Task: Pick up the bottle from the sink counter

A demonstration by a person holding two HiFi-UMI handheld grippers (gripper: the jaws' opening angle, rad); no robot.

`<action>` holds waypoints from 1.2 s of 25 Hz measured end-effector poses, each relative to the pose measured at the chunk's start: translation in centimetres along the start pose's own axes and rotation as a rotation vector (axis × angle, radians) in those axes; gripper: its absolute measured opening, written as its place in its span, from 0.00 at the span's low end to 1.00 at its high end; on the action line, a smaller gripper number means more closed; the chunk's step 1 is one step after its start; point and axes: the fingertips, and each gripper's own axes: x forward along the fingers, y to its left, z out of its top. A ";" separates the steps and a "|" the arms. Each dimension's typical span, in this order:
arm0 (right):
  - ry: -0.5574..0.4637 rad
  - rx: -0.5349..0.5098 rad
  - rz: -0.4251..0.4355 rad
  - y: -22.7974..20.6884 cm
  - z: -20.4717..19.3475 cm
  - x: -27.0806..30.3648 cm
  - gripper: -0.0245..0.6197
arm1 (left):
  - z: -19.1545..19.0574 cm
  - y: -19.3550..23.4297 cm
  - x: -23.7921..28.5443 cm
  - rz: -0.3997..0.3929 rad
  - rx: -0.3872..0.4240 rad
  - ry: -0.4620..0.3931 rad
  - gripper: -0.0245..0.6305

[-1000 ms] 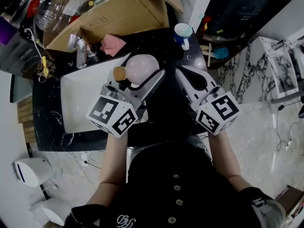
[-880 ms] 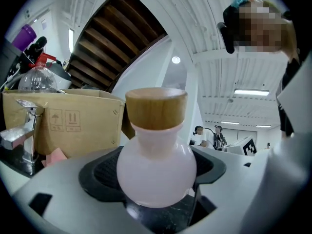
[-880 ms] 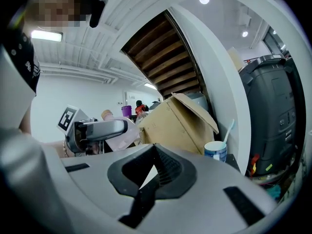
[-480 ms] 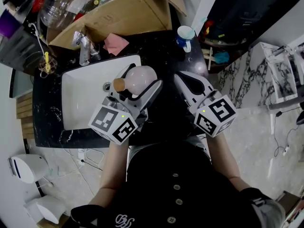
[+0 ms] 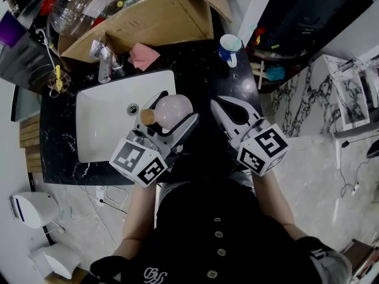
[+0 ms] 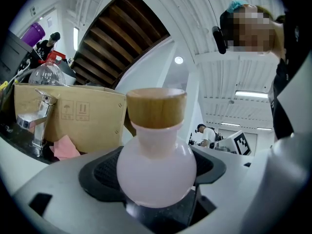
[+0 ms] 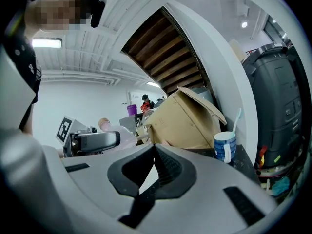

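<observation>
- holding the bottle [image 6: 156,172] is the step in hand: the left gripper [image 5: 177,108] is clamped on its round pink body, one pad on each side, with the wooden cap [image 6: 156,107] sticking out past the jaws.
- the bottle hangs over the right rim of the white sink [image 5: 98,123], beside the black counter [image 5: 201,64]; i judge it lifted clear, so the pick looks nearly done.
- the right gripper [image 7: 153,152] has its jaws together on nothing and hovers just beside the left.
- next move, as i judge it: keep the squeeze firm, since a smooth round body could slip.
- the tap [image 5: 105,64], cardboard box [image 5: 148,16] and mug [image 5: 228,43] crowd the far side; open room lies upward and toward the person.
</observation>
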 end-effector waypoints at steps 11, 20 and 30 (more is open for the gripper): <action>0.063 0.017 -0.002 -0.7 -1.9 -0.2 0.05 | -2.1 -0.6 -0.6 -0.013 -0.011 0.025 0.64; 0.086 0.016 0.012 -0.6 -2.6 0.0 0.05 | -2.7 -0.9 -1.1 -0.029 -0.046 0.029 0.64; 0.113 0.012 0.063 0.3 -3.1 0.3 0.05 | -3.6 -1.0 -0.8 -0.042 -0.056 0.051 0.64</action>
